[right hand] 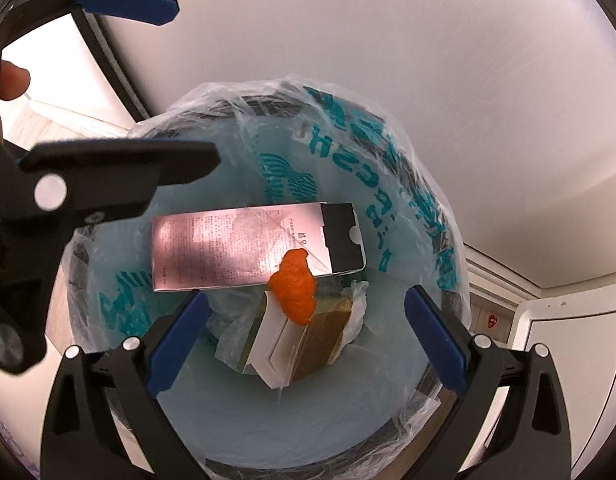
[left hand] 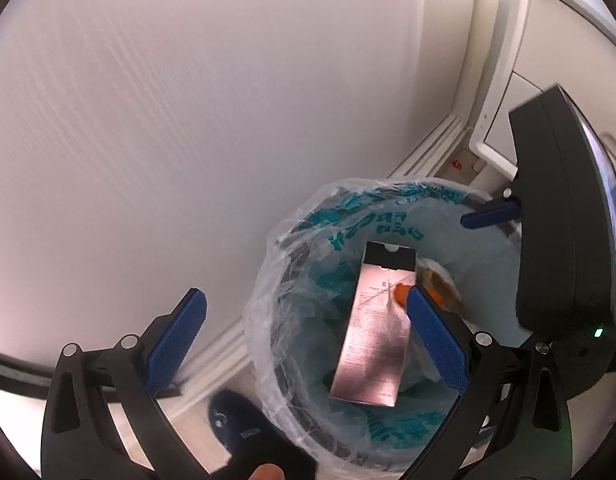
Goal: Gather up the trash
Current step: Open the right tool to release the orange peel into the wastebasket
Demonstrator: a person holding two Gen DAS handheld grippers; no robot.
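Hovering above the round black bin lined with a clear teal-printed bag (right hand: 392, 184): left tongs (left hand: 308, 340) and right tongs (right hand: 305, 342), both spread wide, empty. Lying inside: shiny pink rectangular carton (right hand: 235, 248), orange peel scrap (right hand: 295, 286), a white-and-brown box (right hand: 295, 344) half buried under crumpled film, its print blurring beyond reading.

My left gripper (left hand: 303, 344) fills the lower frame, jaws spread wide and empty; my right gripper (right hand: 303, 344) does likewise in its view.

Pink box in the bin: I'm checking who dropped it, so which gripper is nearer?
Left, probably. The left gripper hangs open directly above the pink box; the right gripper is open beside it, over the orange peel.
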